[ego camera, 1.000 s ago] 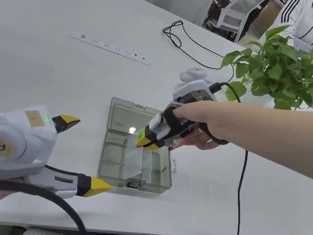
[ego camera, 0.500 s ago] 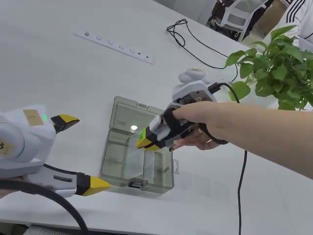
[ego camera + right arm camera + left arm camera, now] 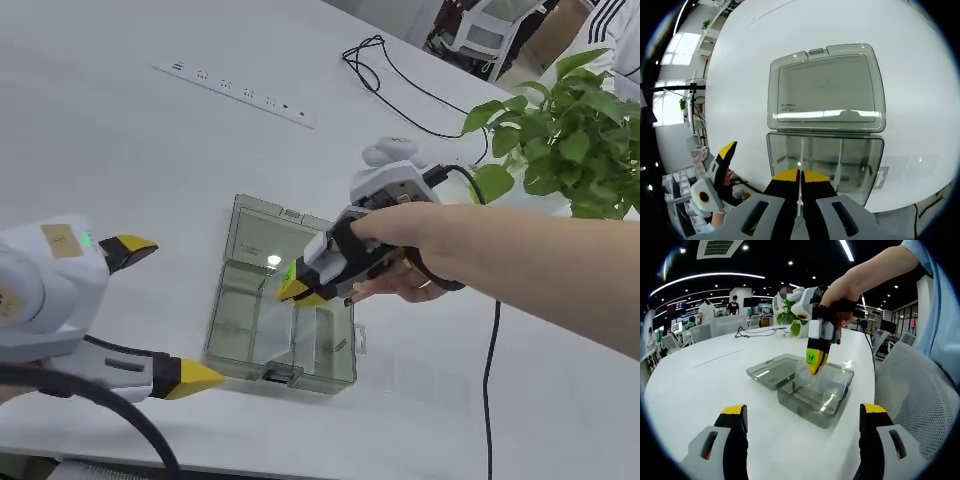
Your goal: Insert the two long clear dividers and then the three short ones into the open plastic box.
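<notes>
The right claw [image 3: 800,173] is clamped on a clear divider [image 3: 801,150], held edge-on over the open plastic box [image 3: 228,335] on the bench [image 3: 100,150], apparently to meet its slots, while the left claw [image 3: 165,310] hangs spread apart at the near left.

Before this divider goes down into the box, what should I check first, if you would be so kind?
1. The box has its lid open and lying flat: ok.
2. The right gripper has its jaws shut on the clear divider: ok.
3. The clear divider is over the box's interior: ok.
4. Its edges line up with the wall slots: cannot tell.
5. The left gripper is open and apart from the box: ok.
</notes>
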Action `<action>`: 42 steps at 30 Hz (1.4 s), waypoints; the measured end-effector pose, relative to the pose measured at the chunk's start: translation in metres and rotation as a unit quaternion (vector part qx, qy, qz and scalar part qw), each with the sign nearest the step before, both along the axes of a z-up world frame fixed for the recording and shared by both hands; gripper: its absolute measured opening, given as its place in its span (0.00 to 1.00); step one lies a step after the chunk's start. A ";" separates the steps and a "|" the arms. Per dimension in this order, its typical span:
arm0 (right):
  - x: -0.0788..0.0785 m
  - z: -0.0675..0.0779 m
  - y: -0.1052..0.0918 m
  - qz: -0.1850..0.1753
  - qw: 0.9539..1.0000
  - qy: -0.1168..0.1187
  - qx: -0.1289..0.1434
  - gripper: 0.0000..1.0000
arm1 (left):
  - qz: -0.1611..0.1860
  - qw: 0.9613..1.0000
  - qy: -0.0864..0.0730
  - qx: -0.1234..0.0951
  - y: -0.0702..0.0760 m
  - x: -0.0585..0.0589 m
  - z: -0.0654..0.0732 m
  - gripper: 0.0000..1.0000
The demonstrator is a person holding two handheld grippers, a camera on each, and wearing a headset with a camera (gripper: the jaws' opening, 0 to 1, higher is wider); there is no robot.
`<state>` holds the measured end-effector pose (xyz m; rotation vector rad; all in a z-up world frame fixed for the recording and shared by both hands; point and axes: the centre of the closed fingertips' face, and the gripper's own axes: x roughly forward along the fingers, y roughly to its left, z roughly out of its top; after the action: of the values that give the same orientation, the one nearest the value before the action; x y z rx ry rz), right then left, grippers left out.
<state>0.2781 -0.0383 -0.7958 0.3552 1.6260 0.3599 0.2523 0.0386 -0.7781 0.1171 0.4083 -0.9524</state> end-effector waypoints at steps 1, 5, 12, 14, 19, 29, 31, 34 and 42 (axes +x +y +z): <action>0.003 -0.001 -0.001 -0.002 1.000 0.002 0.001 0.02 | 0.000 1.000 0.000 0.000 0.000 0.000 0.000 0.95; 0.002 0.000 -0.001 0.004 1.000 0.000 -0.001 0.02 | 0.000 1.000 0.001 -0.001 -0.001 -0.001 -0.001 0.94; -0.003 0.001 0.000 0.006 1.000 0.001 -0.003 0.02 | 0.002 1.000 0.003 -0.001 0.001 0.000 -0.002 0.93; -0.001 0.000 -0.001 0.010 1.000 0.000 -0.005 0.02 | 0.002 1.000 0.004 0.000 0.002 0.000 -0.003 0.93; -0.002 -0.001 0.001 0.012 1.000 0.001 -0.006 0.02 | 0.007 1.000 0.004 -0.001 0.005 0.000 -0.003 0.93; 0.001 -0.004 -0.001 0.020 1.000 0.001 -0.012 0.02 | 0.012 1.000 0.006 -0.004 0.008 0.001 -0.003 0.92; 0.000 -0.004 0.000 0.022 1.000 0.000 -0.013 0.02 | 0.012 1.000 0.007 -0.004 0.008 0.001 -0.004 0.92; 0.003 -0.006 0.000 0.028 0.999 0.000 -0.017 0.02 | 0.013 1.000 0.007 -0.005 0.009 0.001 -0.004 0.92; 0.005 -0.007 -0.002 0.029 0.999 -0.001 -0.020 0.02 | 0.014 1.000 0.006 -0.007 0.009 0.002 -0.002 0.91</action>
<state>0.2836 -0.0403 -0.8032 0.2774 1.6410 0.3702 0.2539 0.0477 -0.7805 0.0924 0.4127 -0.9291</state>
